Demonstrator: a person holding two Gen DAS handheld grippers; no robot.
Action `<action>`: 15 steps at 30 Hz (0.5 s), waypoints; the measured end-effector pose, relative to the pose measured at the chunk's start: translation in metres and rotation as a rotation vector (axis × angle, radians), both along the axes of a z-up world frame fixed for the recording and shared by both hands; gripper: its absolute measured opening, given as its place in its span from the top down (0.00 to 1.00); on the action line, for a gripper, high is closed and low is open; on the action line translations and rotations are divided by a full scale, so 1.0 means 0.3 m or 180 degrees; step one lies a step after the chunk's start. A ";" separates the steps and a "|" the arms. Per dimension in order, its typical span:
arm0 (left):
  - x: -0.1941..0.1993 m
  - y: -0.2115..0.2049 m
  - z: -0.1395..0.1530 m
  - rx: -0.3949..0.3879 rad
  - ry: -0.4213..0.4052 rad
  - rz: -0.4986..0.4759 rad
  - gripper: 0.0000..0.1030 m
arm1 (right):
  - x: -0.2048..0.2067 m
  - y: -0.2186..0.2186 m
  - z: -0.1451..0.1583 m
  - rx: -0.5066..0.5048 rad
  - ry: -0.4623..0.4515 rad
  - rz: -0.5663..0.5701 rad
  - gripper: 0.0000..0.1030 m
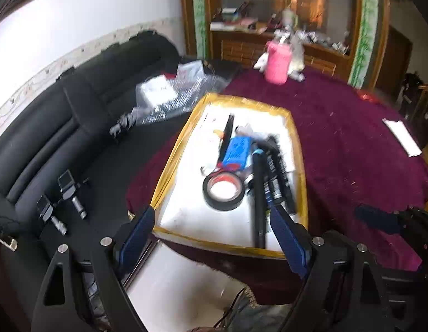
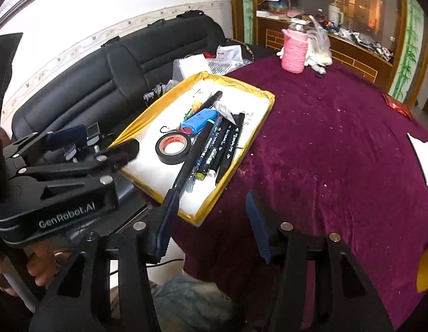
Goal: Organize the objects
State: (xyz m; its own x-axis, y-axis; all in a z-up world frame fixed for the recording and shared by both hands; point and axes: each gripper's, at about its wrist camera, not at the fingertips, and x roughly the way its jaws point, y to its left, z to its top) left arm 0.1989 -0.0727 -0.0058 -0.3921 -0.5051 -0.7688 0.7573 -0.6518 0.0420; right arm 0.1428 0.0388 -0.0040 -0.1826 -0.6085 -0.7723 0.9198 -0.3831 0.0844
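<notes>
Right, both grippers open wide, nothing gripped. Left gripper [image 1: 211, 235] hangs over near end of yellow-edged tray [image 1: 169, 166]; tape roll [image 1: 223, 191] just ahead btwn its fingers, markers [image 1: 277, 174] ahead-right. Right gripper [image 2: 211, 221] sits at tray's near corner over maroon tablecloth [image 2: 338, 152]; pink knitted bottle [image 2: 293, 52] far ahead.

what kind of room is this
Probably a home living or dining room: a black sofa along the wall, a table under a maroon cloth, and a cluttered wooden cabinet behind.
</notes>
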 end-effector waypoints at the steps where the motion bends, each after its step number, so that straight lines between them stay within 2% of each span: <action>1: -0.006 -0.013 -0.014 0.0037 -0.0039 0.0011 0.17 | -0.005 -0.017 -0.010 0.0031 -0.0009 0.0002 0.50; 5: -0.023 -0.053 -0.055 0.0095 -0.0197 0.0075 0.17 | -0.011 -0.080 -0.060 0.0139 -0.0096 0.0057 0.50; 15: -0.035 -0.148 -0.096 0.0315 -0.0169 0.0079 0.17 | -0.037 -0.185 -0.116 0.0295 -0.0170 0.0085 0.50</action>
